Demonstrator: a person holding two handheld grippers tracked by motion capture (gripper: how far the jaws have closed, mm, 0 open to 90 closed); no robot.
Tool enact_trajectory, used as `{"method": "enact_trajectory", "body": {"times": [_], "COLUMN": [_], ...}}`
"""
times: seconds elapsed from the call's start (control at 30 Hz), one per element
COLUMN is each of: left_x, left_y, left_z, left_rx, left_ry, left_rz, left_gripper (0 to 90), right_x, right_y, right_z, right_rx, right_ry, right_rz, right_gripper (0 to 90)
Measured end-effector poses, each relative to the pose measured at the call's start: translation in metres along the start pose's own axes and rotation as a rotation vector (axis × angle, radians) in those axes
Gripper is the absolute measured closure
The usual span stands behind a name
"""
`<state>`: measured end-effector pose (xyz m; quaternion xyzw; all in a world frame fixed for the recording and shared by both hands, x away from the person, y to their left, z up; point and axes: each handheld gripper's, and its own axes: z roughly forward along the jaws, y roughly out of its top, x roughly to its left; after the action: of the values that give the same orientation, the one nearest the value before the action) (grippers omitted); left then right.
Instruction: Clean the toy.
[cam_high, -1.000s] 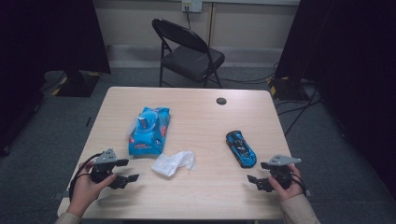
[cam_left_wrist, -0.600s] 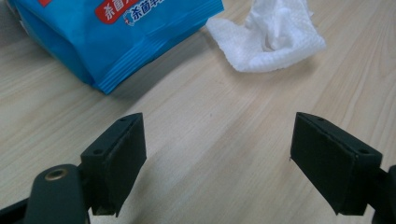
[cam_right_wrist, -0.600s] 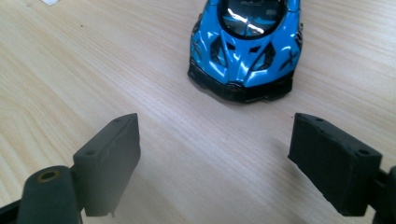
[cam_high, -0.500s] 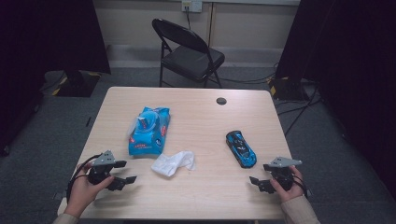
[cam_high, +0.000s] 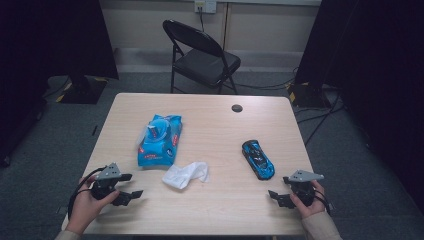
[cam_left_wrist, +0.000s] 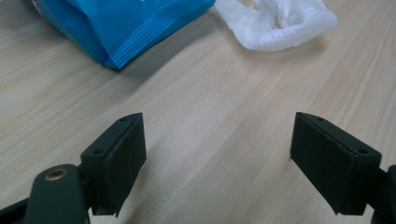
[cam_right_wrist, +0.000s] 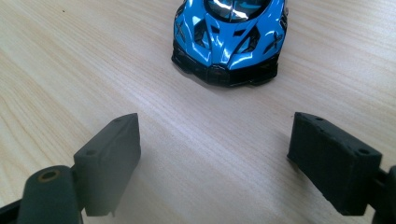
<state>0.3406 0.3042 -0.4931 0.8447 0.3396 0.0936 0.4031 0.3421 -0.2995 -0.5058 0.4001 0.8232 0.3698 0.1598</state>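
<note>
Nothing grasped yet. Wipe (cam_high: 185, 174) lies loose on table (cam_high: 210, 210), just right of pack (cam_high: 159, 140); car (cam_high: 258, 158) further right. Left gripper (cam_high: 131, 185) and right gripper (cam_high: 274, 196): jaws apart, empty. Pickup still pending.

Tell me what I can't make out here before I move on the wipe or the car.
- Blue wipes pack: print too small in the high view; cut off by the top edge in the left gripper view.
- Toy car: rear cut off by the top edge in the right gripper view.
- White wipe: far end cut off at the top edge.
- Dark round spot on the table: too small to identify.
</note>
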Motion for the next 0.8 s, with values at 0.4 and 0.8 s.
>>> {"method": "enact_trajectory", "body": {"times": [0.4,0.8], "left_x": [-0.0012,-0.0028], "left_y": [-0.0040,-0.0079], "left_z": [0.0017,0.0052], "left_rx": [0.035,0.061], "left_ry": [0.023,0.039], "left_rz": [0.034,0.092], "left_gripper": [18.1,16.0], "right_x": [0.0023,0.0023], "right_y": [-0.0005,-0.0005], "right_z": [0.0005,0.0006], "right_rx": [0.006,0.007], "right_ry": [-0.013,-0.014], "right_rz": [-0.028,-0.028], "right_gripper": [15.9,15.6]}}
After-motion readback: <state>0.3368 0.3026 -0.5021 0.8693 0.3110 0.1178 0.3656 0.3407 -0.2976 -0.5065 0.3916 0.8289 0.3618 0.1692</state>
